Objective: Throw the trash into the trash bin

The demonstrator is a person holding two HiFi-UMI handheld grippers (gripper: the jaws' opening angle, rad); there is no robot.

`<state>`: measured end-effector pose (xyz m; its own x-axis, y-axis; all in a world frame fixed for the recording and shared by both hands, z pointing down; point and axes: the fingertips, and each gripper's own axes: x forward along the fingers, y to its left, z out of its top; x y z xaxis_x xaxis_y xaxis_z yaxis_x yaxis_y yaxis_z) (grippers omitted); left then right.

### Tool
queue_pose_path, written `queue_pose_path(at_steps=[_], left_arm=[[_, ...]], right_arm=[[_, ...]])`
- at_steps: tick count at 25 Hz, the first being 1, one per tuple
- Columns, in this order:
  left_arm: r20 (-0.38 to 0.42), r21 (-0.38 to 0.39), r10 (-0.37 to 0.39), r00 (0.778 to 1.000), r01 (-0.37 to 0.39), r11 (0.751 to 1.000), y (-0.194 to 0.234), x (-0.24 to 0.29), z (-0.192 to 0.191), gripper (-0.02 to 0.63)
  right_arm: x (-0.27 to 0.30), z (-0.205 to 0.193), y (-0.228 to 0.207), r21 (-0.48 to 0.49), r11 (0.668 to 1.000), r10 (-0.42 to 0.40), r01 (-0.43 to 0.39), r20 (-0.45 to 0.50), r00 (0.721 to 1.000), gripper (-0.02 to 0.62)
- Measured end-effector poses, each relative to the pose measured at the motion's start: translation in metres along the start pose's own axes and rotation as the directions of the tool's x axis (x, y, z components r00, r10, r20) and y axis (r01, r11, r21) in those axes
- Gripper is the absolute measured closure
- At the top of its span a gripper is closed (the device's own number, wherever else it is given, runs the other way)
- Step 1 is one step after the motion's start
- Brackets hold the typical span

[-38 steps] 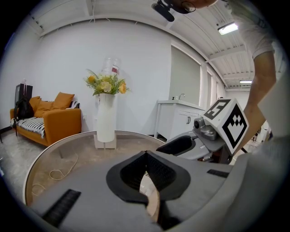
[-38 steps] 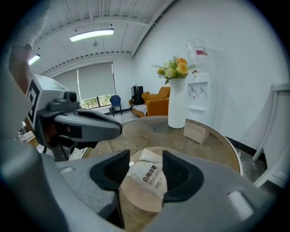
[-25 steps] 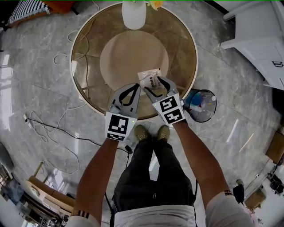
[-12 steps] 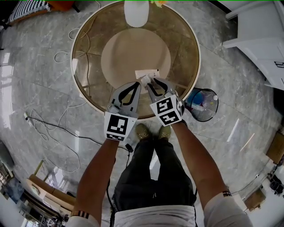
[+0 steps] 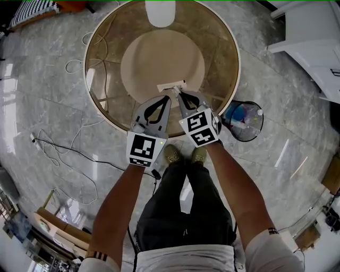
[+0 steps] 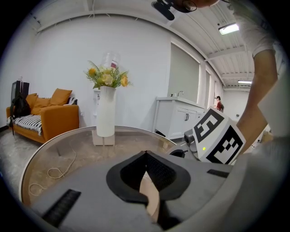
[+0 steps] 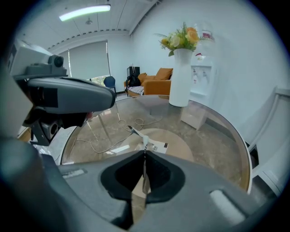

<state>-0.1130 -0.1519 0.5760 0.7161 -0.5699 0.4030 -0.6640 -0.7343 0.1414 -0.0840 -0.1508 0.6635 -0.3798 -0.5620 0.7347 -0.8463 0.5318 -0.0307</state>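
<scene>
Two grippers: one left gripper [image 5: 169,98], one right gripper [image 5: 178,94]. One round glass desk [image 5: 101,53], one white vase [image 5: 159,13], one clear wrapper [image 5: 171,86], one trash bin [image 5: 241,139], two shoes [image 5: 171,155], one orange sofa [image 6: 50,120].

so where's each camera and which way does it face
Head view: on the person's head, facing steeply down at the table, wrapper and bin; shows arms, legs, left tool, right tool.
Left gripper view: on the left tool, facing across the table to the vase; shows its shut jaws, the right tool.
Right gripper view: on the right tool, facing down at the pinched wrapper; shows its jaws, the left tool.
Shared: both gripper views see the vase.
</scene>
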Motion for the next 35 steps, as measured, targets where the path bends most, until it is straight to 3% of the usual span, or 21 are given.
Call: queue_pose_path(at_steps=[7, 17, 24, 35], left_arm=[[0.014, 0.007, -0.017, 1.0, 0.017, 1.0, -0.02, 0.004, 0.01, 0.606], [0.016, 0.037, -0.112, 0.994, 0.112, 0.993, -0.094, 0.03, 0.024, 0.606], [0.016, 0.069, -0.201, 0.98, 0.199, 0.978, -0.174, 0.064, 0.041, 0.606], [-0.013, 0.1, -0.296, 0.955, 0.296, 0.95, -0.272, 0.098, 0.045, 0.606]], right_arm=[[-0.039, 0.004, -0.01, 0.066, 0.997, -0.058, 0.05, 0.118, 0.991, 0.595], [-0.117, -0.007, -0.05, 0.186, 0.973, -0.181, 0.138, 0.238, 0.954, 0.595], [-0.187, -0.043, -0.093, 0.26, 0.944, -0.274, 0.203, 0.279, 0.92, 0.595], [-0.269, -0.115, -0.143, 0.354, 0.891, -0.387, 0.285, 0.261, 0.884, 0.595]])
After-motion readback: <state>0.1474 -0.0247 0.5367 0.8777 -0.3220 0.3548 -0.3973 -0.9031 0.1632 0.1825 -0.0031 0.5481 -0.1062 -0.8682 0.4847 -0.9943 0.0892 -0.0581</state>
